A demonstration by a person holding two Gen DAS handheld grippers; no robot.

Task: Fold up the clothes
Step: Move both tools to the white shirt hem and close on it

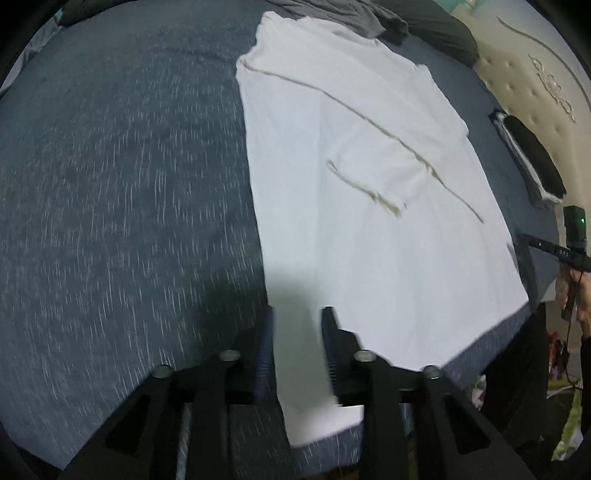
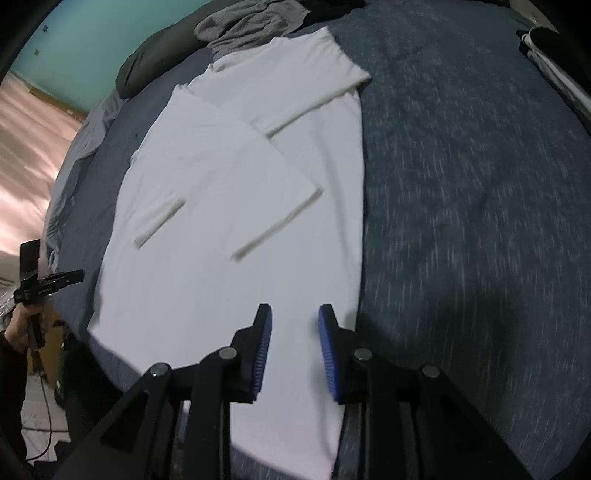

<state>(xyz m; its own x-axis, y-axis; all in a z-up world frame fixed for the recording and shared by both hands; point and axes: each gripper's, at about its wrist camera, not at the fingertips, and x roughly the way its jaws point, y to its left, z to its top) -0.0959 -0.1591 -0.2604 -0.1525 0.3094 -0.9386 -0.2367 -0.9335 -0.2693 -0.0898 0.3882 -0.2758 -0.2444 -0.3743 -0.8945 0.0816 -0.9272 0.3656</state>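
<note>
white t-shirt lies flat on the dark blue bed cover, sides already turned inward, both sleeves folded over the body with their hems showing as pale bands; same shirt seen from the other hand. its hem end reaches the near edge of the bed, collar end points toward the far edge. left gripper sits low at the near edge, at the shirt's left hem corner, fingers apart with a strip of white cloth running between them; cannot tell whether the pads press the fabric or only straddle it. right gripper is at the shirt's right hem corner, jaws spread to a moderate gap, blue ribbed pads clear on both sides, white cloth lying in the gap, not pinched. motion blur on the cover in both views. crumpled grey garment heaps at the far edge just past the collar, beside a dark pillow. folded stack of dark and white clothes rests near the cream tufted headboard. the person's hand grips the other tool's handle off the bed's near corner.
</note>
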